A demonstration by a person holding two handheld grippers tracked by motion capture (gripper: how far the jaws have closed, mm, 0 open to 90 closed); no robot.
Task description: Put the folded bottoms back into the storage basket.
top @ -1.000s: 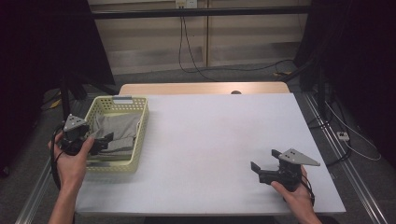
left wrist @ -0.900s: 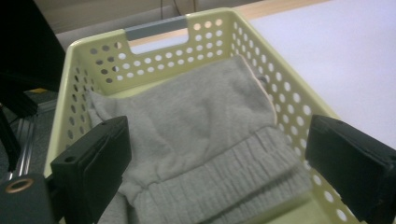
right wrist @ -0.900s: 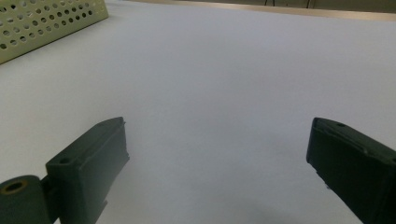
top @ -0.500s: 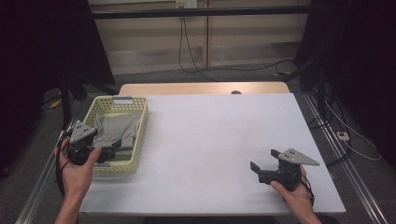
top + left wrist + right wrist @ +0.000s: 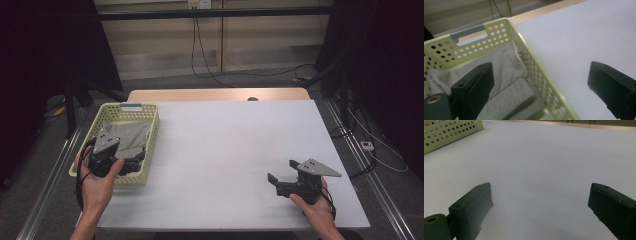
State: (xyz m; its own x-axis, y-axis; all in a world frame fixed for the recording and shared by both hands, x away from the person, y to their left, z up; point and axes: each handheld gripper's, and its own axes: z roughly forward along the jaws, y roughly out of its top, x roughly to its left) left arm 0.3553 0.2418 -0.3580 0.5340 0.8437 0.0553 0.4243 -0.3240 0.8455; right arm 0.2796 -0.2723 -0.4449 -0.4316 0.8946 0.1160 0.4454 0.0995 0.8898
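Straddling basket wall: left tool (image 5: 131,165), jaws wide apart, nothing gripped; one jaw over cloth, other outside over surface.
Cloth: grey cloth (image 5: 506,75) lies folded in the basket.
Basket: pale green basket (image 5: 152,134), near left edge of white surface (image 5: 235,150).
R tool: right tool (image 5: 280,179), jaws wide, empty, low over bare surface, well apart from basket.

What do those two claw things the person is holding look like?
Both are black. The left gripper and the right gripper each have two chunky, blocky black jaws, a grey three-cornered plate on top and a black cable trailing off. The forearms look bare, no sleeves.
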